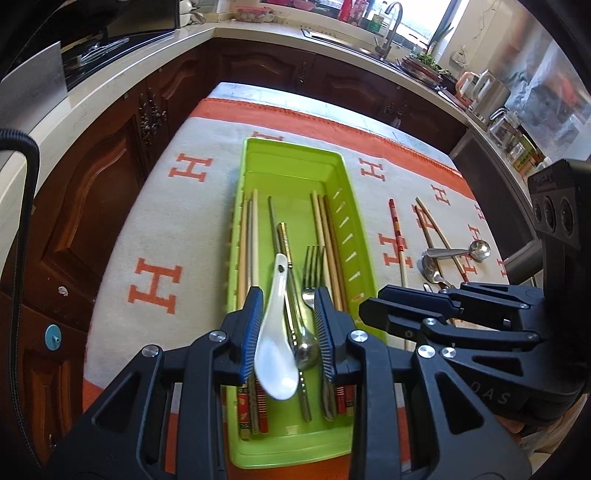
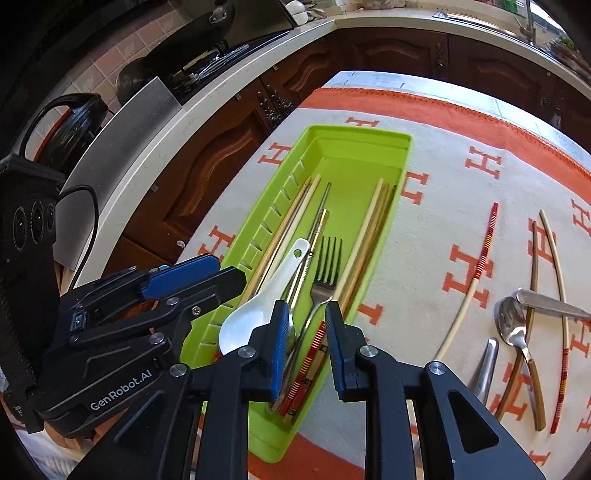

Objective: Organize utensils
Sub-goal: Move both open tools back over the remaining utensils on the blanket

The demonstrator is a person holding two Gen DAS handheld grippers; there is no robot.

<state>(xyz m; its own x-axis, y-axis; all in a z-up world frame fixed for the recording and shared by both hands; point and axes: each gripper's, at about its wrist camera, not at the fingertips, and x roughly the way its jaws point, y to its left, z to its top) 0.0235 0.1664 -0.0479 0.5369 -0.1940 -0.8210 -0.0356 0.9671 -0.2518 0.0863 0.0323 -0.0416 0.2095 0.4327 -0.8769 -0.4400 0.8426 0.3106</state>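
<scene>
Sorting loose cutlery into green tray point(image 2: 369, 138). Right gripper point(image 2: 304, 314) above tray, fingers slightly apart, pinching nothing; left gripper point(image 1: 288, 306) likewise apart, empty. Next, probably: reaching for steel spoon point(image 2: 511, 323) on cloth, closing on handle.

Home kitchen: wooden cabinets point(image 1: 236, 70), sink faucet point(image 1: 391, 26).

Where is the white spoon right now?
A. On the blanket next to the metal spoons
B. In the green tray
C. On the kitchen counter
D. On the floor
B: the white spoon lies in the green tray beside the fork and chopsticks, not out on the blanket.
</scene>
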